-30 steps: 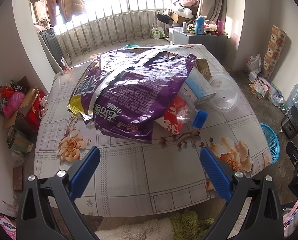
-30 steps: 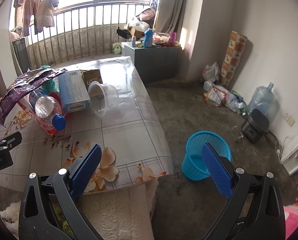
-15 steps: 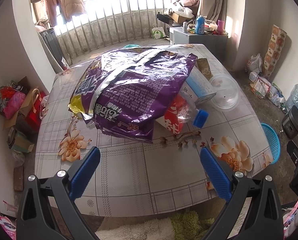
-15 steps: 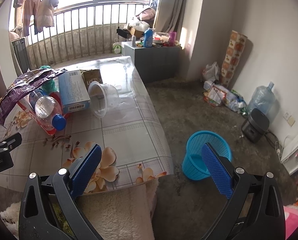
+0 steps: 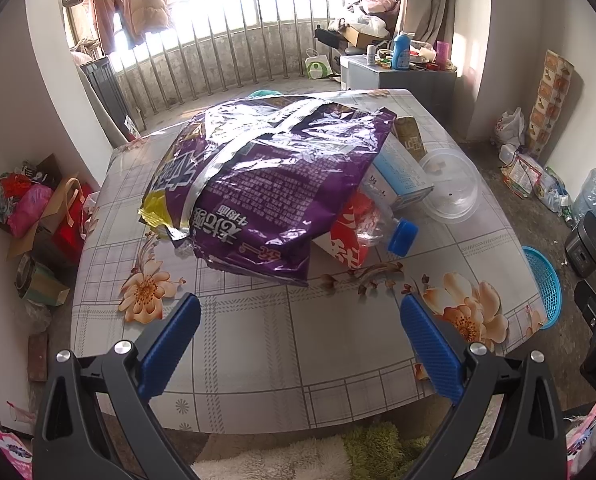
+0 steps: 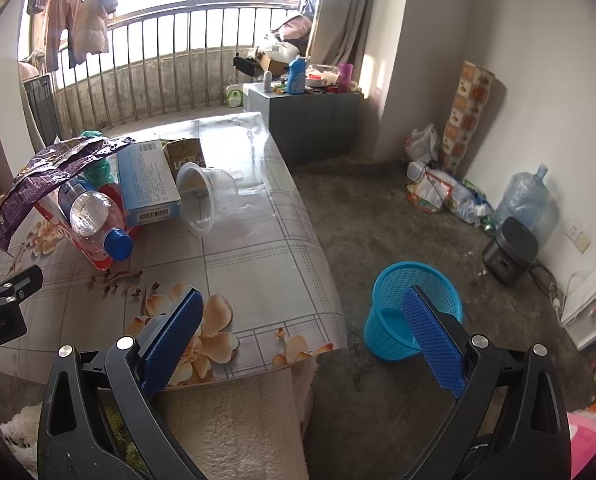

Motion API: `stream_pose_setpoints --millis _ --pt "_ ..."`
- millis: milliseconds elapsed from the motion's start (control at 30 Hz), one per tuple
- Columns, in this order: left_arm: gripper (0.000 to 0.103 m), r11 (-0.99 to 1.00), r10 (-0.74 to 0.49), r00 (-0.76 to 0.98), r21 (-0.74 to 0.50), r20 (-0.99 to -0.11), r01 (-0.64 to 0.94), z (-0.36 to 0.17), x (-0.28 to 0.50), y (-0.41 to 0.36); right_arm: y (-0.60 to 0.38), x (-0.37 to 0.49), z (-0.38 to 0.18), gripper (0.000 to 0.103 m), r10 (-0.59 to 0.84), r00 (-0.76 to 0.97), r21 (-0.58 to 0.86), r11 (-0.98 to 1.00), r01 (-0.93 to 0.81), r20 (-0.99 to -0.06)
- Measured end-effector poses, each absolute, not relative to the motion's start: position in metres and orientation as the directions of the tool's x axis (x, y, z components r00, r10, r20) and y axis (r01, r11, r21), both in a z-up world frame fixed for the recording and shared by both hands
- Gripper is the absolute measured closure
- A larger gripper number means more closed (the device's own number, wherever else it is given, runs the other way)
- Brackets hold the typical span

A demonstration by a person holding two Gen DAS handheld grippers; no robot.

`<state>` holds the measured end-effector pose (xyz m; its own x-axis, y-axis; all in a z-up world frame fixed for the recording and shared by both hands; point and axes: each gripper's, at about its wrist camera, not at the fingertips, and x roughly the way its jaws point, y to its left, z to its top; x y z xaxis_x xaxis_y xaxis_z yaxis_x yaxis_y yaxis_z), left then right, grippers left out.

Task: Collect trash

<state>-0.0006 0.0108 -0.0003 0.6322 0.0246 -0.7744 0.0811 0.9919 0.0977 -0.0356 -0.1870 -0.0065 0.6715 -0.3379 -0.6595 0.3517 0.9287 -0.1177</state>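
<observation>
A big crumpled purple snack bag lies on a pile of trash on the flowered table. Under it are a red carton, a clear bottle with a blue cap, a pale blue box, a brown carton and a clear plastic tub. My left gripper is open and empty, above the table's near edge in front of the pile. My right gripper is open and empty over the table's right corner. The bottle, box and tub lie to its far left. A blue mesh bin stands on the floor.
The bin also shows in the left wrist view at the right of the table. A fluffy rug lies below the table's near edge. A grey cabinet with bottles stands beyond the table. Bags, a water jug and a black appliance line the right wall.
Nothing has clearly moved. Both grippers stay open and almost still.
</observation>
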Motion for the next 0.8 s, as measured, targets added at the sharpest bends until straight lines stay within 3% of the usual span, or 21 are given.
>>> stream_pose_setpoints --millis 333,800 --pt "0.005 0.992 -0.007 0.650 0.077 -0.760 0.101 0.006 -0.003 0.016 -0.184 -0.037 -0.001 0.008 -0.334 0.696 -0.093 0.928 0.360 -0.636" --pt "0.005 0.968 -0.141 0.755 0.069 -0.640 0.240 0.066 -0.011 0.041 -0.174 -0.028 0.035 0.008 -0.210 0.814 0.074 0.953 0.295 -0.541"
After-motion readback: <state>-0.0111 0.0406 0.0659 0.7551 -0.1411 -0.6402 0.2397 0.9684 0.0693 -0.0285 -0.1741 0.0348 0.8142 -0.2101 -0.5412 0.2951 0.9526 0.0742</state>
